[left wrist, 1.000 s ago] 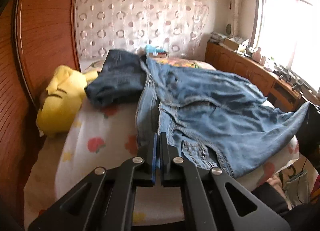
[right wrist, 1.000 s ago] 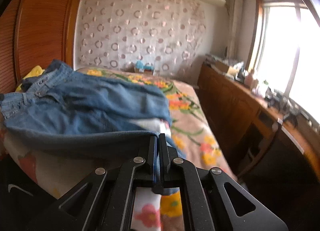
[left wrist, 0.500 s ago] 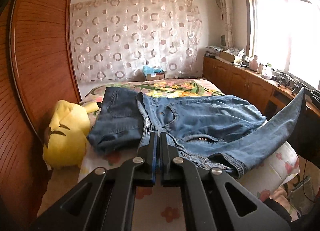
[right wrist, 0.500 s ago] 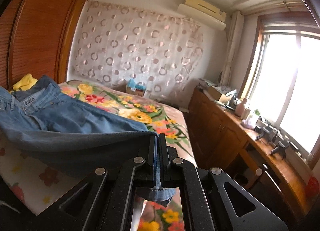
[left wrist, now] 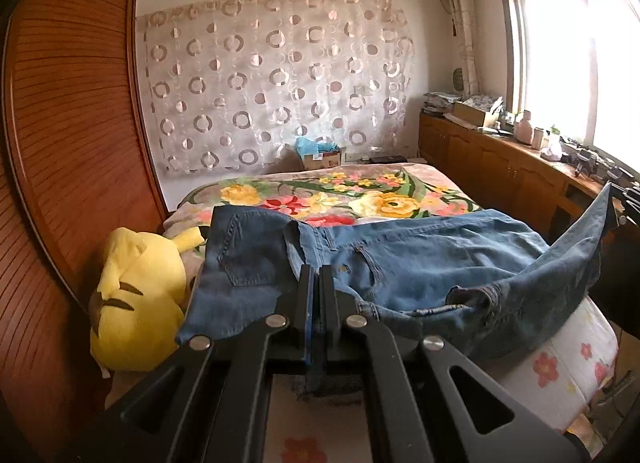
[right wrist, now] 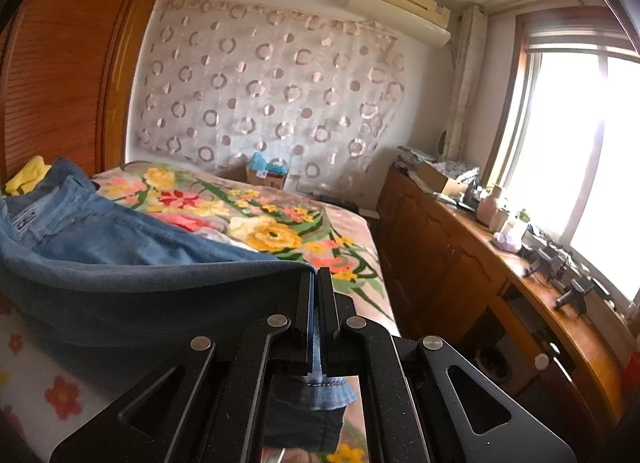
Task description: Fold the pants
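Light blue jeans (left wrist: pixel 440 259) lie across the bed, with one leg lifted off the mattress between my two grippers. My left gripper (left wrist: pixel 317 275) is shut on denim near the waist end, a flap hanging below its jaws. My right gripper (right wrist: pixel 316 279) is shut on the leg's hem, which pokes out under the fingers; the same gripper shows at the right edge of the left wrist view (left wrist: pixel 618 207). The raised leg (right wrist: pixel 140 295) sags in a curve to the left. A second, darker pair of jeans (left wrist: pixel 240 263) lies folded beside the light pair.
A yellow plush toy (left wrist: pixel 136 299) sits at the bed's left side against the wooden headboard (left wrist: pixel 68 143). The floral bedspread (right wrist: pixel 272 231) covers the far half. A wooden cabinet (right wrist: pixel 460 263) with clutter runs along the right under the window. A cardboard box (left wrist: pixel 320 157) stands past the bed.
Both grippers have risen and pulled back from the bed with the denim still clamped. The jeans leg has lifted and stretched, and more of the room and ceiling shows.
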